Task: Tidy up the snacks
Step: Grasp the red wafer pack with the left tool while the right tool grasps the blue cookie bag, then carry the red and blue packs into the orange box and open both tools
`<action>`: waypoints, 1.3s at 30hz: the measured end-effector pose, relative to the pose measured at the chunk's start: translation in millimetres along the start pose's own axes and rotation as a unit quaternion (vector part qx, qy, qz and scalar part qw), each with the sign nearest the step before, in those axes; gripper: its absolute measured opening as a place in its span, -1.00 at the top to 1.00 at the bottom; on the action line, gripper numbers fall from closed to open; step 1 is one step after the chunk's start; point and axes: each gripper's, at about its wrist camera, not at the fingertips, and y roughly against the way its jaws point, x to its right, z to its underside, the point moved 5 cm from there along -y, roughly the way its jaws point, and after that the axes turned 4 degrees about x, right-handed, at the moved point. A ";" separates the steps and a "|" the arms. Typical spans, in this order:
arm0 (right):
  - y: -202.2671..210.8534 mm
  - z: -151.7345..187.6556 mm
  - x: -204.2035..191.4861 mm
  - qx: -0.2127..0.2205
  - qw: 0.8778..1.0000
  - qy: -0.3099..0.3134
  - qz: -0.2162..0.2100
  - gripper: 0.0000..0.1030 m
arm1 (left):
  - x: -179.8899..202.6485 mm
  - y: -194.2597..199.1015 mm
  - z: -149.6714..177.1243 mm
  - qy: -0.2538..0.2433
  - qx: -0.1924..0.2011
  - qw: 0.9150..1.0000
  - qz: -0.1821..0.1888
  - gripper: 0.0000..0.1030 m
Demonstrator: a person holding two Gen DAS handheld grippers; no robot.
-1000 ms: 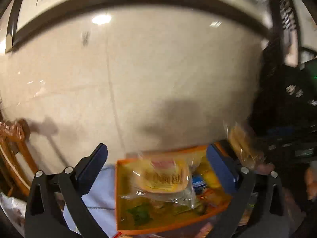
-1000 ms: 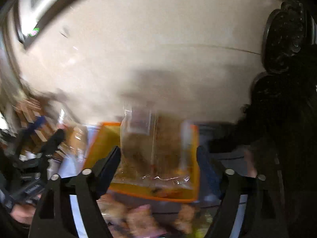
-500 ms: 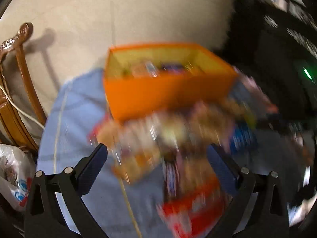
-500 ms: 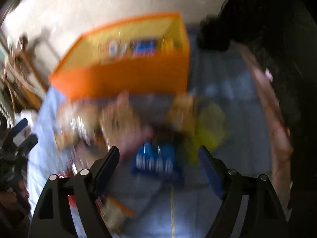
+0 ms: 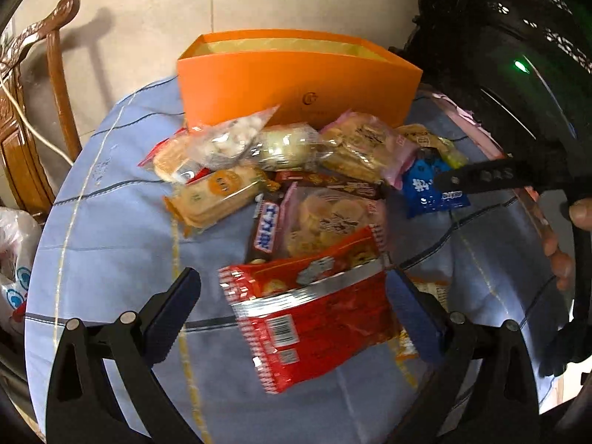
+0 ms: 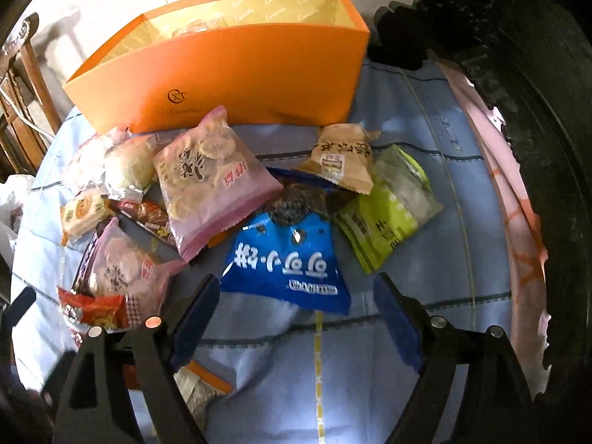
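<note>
An orange box [image 5: 296, 85] stands open at the back of the blue tablecloth, with a pile of snack packets in front of it. My left gripper [image 5: 296, 314] is open low over the pile. A red foil packet [image 5: 314, 318] lies between its fingers, with the left pad clear of it. My right gripper [image 6: 296, 314] hangs open over the cloth, its jaws opening. A blue packet [image 6: 288, 262] lies just ahead of its fingertips, untouched. Beside the blue packet lie a pink cracker bag [image 6: 211, 181] and a green packet [image 6: 388, 214]. The orange box [image 6: 229, 85] holds a few packets.
A carved wooden chair [image 5: 37, 74] and a white plastic bag [image 5: 14, 251] are off the table's left edge. Dark carved furniture [image 5: 518, 55] rises on the right. A person's hand [image 5: 577, 218] shows at the right edge. Pink paper [image 6: 518, 222] lines the right rim.
Both grippers came down from above the orange box to the snack pile in front of it. The clear bags seen between their jaws a second ago are gone from them.
</note>
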 end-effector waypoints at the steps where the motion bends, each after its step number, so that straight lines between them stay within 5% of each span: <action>1: -3.6 -2.7 -0.4 -0.001 1.000 0.003 0.002 -0.66 | 4.1 -0.5 -0.8 -0.005 0.002 1.000 -0.002 -0.90; 13: -47.5 -10.3 -6.6 -0.024 1.000 0.008 0.009 -0.70 | 33.9 -42.7 9.9 -0.040 -0.019 0.997 -0.070 -0.92; 14: -52.3 -7.4 -7.8 -0.034 0.999 0.010 0.003 -0.49 | 35.3 -41.4 12.1 -0.051 -0.017 0.996 -0.068 -0.90; 16: -52.4 -3.7 -7.3 -0.030 0.999 0.010 -0.015 -0.30 | 34.4 -36.3 13.1 -0.059 -0.011 0.997 -0.055 -0.29; 19: -45.2 -0.8 -2.3 -0.022 0.999 0.007 -0.034 -0.18 | 29.2 -26.9 11.9 -0.059 -0.004 0.998 -0.019 0.11; 27: -6.0 18.9 24.3 0.006 0.998 -0.039 -0.053 -0.17 | -10.2 2.4 14.7 -0.001 -0.005 1.000 -0.004 0.15; 39: 74.0 26.0 14.1 0.073 0.993 -0.049 -0.079 -0.17 | -36.2 62.5 -8.0 -0.001 0.058 0.998 -0.014 0.15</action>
